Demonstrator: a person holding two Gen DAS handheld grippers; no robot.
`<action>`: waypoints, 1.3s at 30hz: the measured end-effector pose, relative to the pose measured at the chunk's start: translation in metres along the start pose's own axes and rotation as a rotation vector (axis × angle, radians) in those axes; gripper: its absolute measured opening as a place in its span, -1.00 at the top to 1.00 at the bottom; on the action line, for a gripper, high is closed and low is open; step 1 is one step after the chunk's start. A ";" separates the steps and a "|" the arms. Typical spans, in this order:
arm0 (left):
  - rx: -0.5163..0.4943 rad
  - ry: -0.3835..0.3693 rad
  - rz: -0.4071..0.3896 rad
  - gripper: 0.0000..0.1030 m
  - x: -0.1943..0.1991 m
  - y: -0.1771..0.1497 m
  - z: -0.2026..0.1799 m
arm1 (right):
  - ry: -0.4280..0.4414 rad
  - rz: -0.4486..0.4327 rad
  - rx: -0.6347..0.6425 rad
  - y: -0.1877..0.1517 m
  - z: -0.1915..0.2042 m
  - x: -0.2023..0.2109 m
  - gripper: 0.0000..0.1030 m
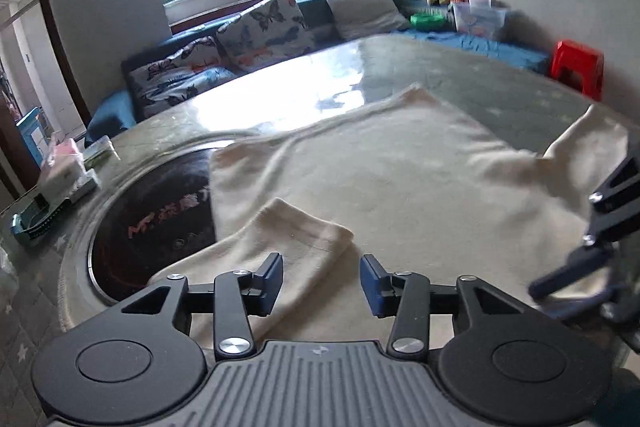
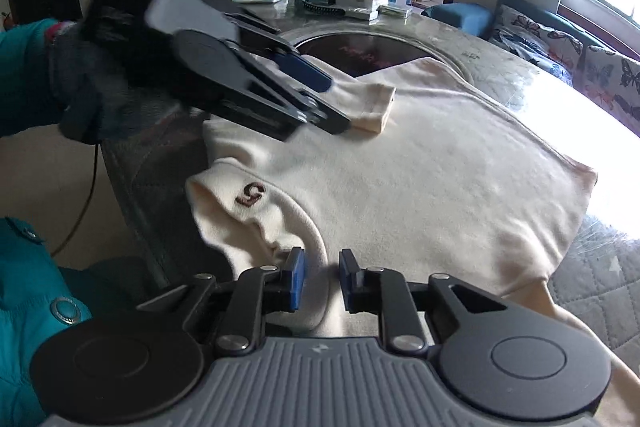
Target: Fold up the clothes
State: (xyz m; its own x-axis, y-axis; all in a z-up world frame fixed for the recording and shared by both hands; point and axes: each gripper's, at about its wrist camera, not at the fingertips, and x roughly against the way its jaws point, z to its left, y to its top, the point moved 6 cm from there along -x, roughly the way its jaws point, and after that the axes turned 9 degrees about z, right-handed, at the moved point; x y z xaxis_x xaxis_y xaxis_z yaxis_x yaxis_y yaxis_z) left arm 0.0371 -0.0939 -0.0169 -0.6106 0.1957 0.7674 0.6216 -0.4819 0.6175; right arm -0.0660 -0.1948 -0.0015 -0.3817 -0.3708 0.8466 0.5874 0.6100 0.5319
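Table first: one cream shirt lies flat on it, back up, spread partly over the one dark round hotplate, with one sleeve already flipped in. Two grippers are on it: left gripper gaping wide over that sleeve and holding nothing, right gripper narrower and straddling the collar edge, also holding nothing from what I can see. Honestly the risk is pinching only the top layer so the fold drags crooked, or the glossy top letting the whole thing slide.

Both wrist views low, close over the shared cream shirt, facing opposite ways
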 end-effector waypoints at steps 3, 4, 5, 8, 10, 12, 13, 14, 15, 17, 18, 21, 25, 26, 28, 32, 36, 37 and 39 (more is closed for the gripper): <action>0.020 0.001 -0.010 0.16 -0.010 0.000 0.004 | -0.002 0.003 0.000 -0.001 0.001 0.000 0.64; 0.046 -0.003 -0.008 0.28 -0.011 0.000 0.008 | -0.003 0.004 0.001 -0.001 0.001 0.000 0.64; 0.073 -0.008 -0.005 0.63 -0.012 0.001 0.012 | -0.005 0.004 0.003 -0.001 0.001 0.000 0.64; 0.154 -0.007 -0.018 0.90 -0.010 0.000 0.034 | -0.007 0.008 0.006 0.000 0.001 -0.001 0.64; 0.244 -0.005 -0.044 0.94 0.000 -0.003 0.055 | -0.011 0.010 0.008 0.000 0.001 -0.001 0.64; 0.343 0.005 -0.080 0.95 0.017 -0.009 0.082 | -0.014 0.011 0.010 0.000 0.002 -0.001 0.64; 0.393 0.010 -0.099 0.95 0.025 -0.013 0.096 | -0.016 0.011 0.010 0.000 0.002 -0.001 0.63; 0.435 0.023 -0.117 0.95 0.035 -0.017 0.110 | -0.017 0.012 0.011 0.000 0.003 -0.001 0.63; 0.476 0.036 -0.134 0.95 0.044 -0.022 0.125 | -0.019 0.013 0.013 0.001 0.003 -0.002 0.63; 0.557 0.048 -0.162 0.95 0.061 -0.035 0.152 | -0.023 0.015 0.018 0.000 0.004 -0.002 0.63; 0.589 0.066 -0.171 0.95 0.069 -0.042 0.164 | -0.025 0.016 0.020 0.000 0.005 -0.002 0.63; 0.664 0.126 -0.193 0.95 0.088 -0.066 0.194 | -0.030 0.020 0.025 0.001 0.005 -0.001 0.63; 0.737 0.206 -0.155 0.95 0.086 -0.101 0.221 | -0.030 0.025 0.024 0.001 0.004 -0.002 0.63; 0.746 0.223 -0.137 0.95 0.083 -0.109 0.225 | -0.030 0.026 0.025 0.001 0.004 -0.002 0.62; 0.746 0.257 -0.091 0.95 0.075 -0.126 0.233 | -0.031 0.029 0.025 0.002 0.004 -0.002 0.61; 0.721 0.347 0.009 0.95 0.060 -0.148 0.236 | -0.034 0.035 0.029 0.003 0.004 -0.002 0.59; 0.742 0.365 0.029 0.92 0.067 -0.150 0.237 | -0.032 0.037 0.020 0.005 0.002 -0.001 0.56; 0.731 0.346 0.021 0.92 0.069 -0.145 0.233 | -0.028 0.029 0.010 0.005 0.001 0.001 0.56; 0.673 0.281 -0.018 0.92 0.074 -0.125 0.214 | -0.020 0.014 -0.008 0.007 -0.002 0.005 0.56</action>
State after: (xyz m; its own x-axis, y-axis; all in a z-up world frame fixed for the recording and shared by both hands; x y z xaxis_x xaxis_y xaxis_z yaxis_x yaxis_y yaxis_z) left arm 0.0196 0.1635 -0.0005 -0.6700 -0.0721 0.7389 0.7223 0.1669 0.6712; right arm -0.0623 -0.1936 0.0062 -0.3879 -0.3483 0.8534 0.5980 0.6094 0.5205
